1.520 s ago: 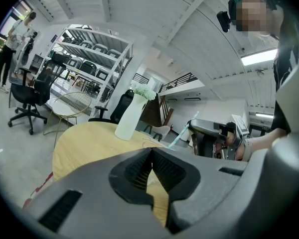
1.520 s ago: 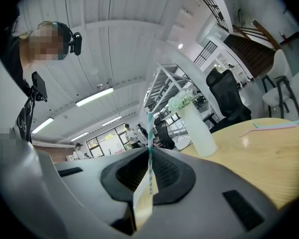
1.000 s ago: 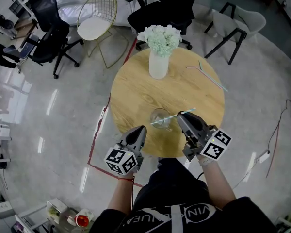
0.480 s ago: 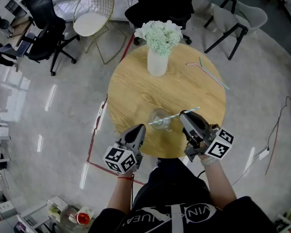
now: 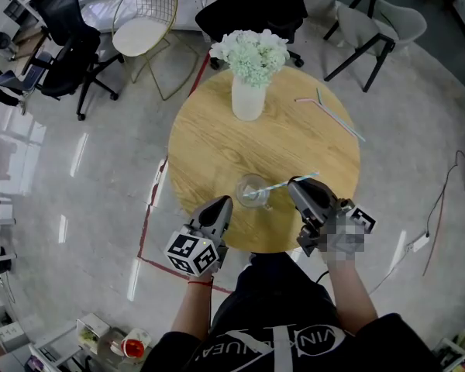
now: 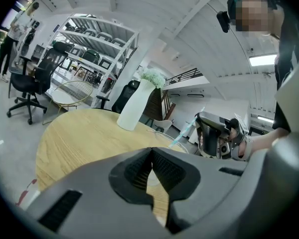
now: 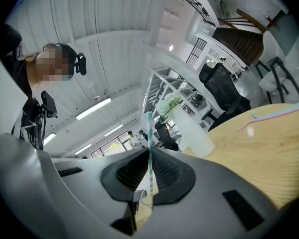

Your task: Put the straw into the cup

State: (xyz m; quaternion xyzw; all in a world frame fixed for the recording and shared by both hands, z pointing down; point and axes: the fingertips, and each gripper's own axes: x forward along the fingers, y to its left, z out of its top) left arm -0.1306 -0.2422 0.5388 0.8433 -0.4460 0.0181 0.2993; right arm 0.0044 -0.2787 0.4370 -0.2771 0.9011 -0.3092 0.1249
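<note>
Pinching one teal-and-white striped straw [image 7: 149, 133], the right gripper [image 7: 150, 152] has its jaws closed on it. The straw runs between the pads and sticks out past them on both sides. In the head view the same straw [image 5: 275, 187] slants from the right gripper [image 5: 294, 183] down to the left, and its lower end lies within the mouth of the cup [image 5: 254, 190]. Cup: clear, upright, near the front edge of the table [image 5: 209, 149], nothing else seen in it. Left gripper [image 6: 150, 152]: jaws pressed together, nothing between them. In the head view the left gripper [image 5: 223, 202] sits at the table's near edge, just left of the cup and apart from it. Its marker cube [image 5: 192, 254] carries black-and-white square patterns but no readable text. Writing: white lettering on the person's black shirt [image 5: 287, 339], of which only "VIN" can be read. Table: round, light wood. Vase [image 5: 248, 99]: white, upright on the far side of the table, holding pale flowers [image 5: 252, 53]. Loose straws [image 5: 341, 122]: lying flat at the far right of the table, well apart from the cup. Floor items: wire chair [image 5: 143, 29] with a white seat beyond the table, and red tape [image 5: 151, 208] to the left of the table.
</note>
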